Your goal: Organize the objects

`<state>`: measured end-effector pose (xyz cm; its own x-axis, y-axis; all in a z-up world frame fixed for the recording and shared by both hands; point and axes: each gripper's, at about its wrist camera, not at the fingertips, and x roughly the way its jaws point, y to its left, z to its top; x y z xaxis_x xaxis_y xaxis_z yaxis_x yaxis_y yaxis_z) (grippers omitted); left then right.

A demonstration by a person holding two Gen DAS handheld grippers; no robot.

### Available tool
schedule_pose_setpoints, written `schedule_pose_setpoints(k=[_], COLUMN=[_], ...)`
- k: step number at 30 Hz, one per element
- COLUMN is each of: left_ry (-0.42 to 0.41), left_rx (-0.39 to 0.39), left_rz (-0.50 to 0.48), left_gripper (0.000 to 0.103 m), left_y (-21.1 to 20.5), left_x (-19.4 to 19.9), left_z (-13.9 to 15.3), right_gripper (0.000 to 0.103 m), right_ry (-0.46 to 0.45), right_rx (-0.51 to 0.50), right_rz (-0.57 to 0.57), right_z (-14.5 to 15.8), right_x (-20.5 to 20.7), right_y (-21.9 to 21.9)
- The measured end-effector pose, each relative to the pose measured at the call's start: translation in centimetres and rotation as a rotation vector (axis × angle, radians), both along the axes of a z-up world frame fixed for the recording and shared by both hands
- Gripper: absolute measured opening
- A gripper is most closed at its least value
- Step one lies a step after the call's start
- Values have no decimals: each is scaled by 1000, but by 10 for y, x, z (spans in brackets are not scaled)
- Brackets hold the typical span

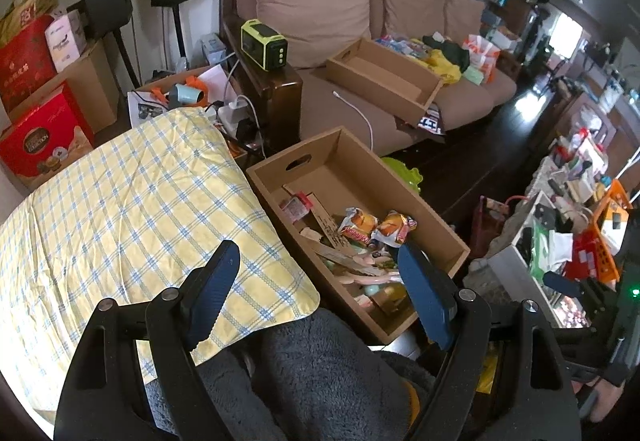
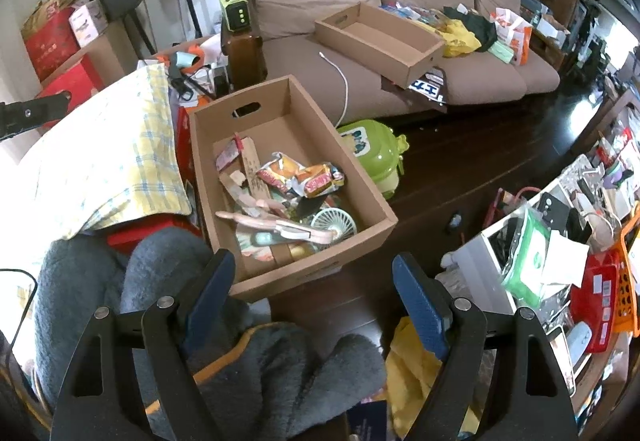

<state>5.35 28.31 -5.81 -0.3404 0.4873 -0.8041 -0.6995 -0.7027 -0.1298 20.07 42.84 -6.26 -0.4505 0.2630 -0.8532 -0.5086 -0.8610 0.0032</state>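
Note:
A brown cardboard box (image 1: 436, 217) stands on the floor, holding snack packets (image 1: 376, 227), pink tools and other small items. It also shows in the right wrist view (image 2: 352, 173), with snack packets (image 2: 300, 177) and a small white fan (image 2: 334, 223) inside. My left gripper (image 1: 316, 293) is open and empty, above grey fleece and the box's near end. My right gripper (image 2: 314, 299) is open and empty, just short of the box's near wall. A second, empty cardboard box (image 1: 384, 77) sits on the sofa (image 2: 380, 37).
A yellow checked cloth (image 1: 132, 209) covers a surface left of the box. A green toy case (image 2: 372, 153) lies right of it on the dark floor. A cluttered table (image 2: 568, 241) runs along the right. Grey fleece (image 2: 256, 369) lies below both grippers. Red boxes (image 1: 40, 137) stand far left.

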Motion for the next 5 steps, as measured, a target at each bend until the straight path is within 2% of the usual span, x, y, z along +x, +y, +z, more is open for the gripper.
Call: schedule_pose_setpoints(k=[5], left_ry=[-23], left_rx=[-28], left_rz=[-23], left_gripper=[79], left_y=[2], left_x=[0], left_z=[-6], right_gripper=[82], right_ry=[-7], right_rx=[8], right_rz=[4], right_z=[0], right_x=[-2], right_y=[-1])
